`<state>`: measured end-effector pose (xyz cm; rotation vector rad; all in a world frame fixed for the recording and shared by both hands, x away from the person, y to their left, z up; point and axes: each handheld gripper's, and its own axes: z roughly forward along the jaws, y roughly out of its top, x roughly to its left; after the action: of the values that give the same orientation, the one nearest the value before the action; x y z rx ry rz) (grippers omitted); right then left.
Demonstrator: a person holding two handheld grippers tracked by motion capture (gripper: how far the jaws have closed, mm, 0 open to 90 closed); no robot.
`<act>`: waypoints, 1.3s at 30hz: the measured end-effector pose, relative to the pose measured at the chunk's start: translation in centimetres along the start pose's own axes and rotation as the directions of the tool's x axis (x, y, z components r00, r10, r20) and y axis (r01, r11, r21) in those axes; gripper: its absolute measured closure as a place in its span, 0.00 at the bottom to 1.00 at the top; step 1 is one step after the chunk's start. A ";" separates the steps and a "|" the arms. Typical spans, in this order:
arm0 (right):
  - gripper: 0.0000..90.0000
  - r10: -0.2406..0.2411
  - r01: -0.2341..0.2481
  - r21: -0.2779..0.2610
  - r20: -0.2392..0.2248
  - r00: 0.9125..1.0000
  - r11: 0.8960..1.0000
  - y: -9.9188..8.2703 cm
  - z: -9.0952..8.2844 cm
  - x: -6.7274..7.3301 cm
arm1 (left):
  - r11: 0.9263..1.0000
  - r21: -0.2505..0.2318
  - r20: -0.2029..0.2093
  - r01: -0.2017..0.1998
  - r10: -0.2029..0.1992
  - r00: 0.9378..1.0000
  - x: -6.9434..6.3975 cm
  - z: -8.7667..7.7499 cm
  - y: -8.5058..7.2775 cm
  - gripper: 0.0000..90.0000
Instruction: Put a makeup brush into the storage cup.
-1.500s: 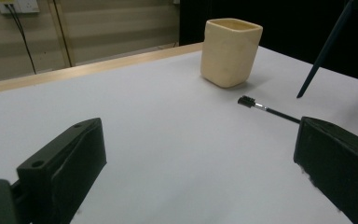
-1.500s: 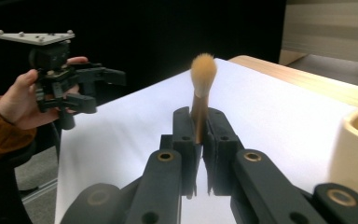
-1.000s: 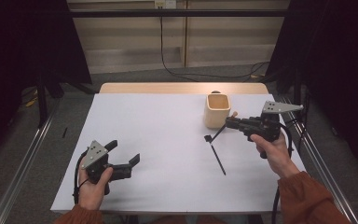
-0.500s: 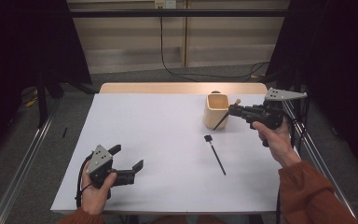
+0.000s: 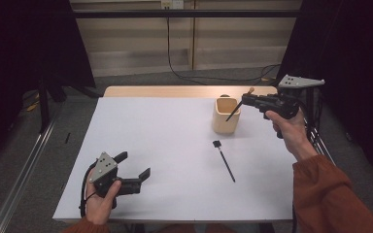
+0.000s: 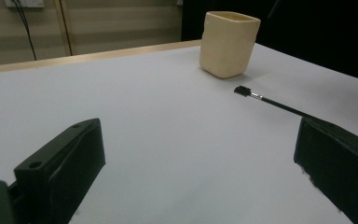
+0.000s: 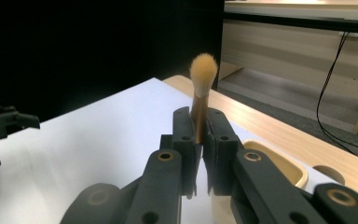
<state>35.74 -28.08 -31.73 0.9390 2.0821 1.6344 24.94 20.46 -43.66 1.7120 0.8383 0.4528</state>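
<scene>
Near the front left corner of the white table surface (image 5: 175, 145), the left gripper (image 5: 135, 165) rests with jaws spread wide (nothing between them). A thin black brush (image 5: 224, 160) lies right of centre. Towards the far right corner, the right gripper (image 5: 245, 100) pinches a tan-bristled, brown-handled makeup brush (image 7: 202, 88) above the cream square cup (image 5: 226, 115).

Counter (image 5: 165, 145) – matt white sheet over pale wood edge. Cup (image 5: 226, 116) – smooth cream, matt. Brush (image 7: 202, 88) – soft fluffy tan bristles, glossy brown handle. Fingers (image 7: 184, 140) – matt black plastic.
</scene>
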 end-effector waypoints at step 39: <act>0.93 0.011 -0.022 0.082 0.129 0.992 0.996 2.8 3.9 -4.5 | 0.997 0.019 0.031 -0.077 0.076 0.997 0.1 0.1 -0.2 0.02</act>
<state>42.21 -27.92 -30.75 1.0619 2.0740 1.4634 25.05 20.46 -43.87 1.7698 0.7594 0.4706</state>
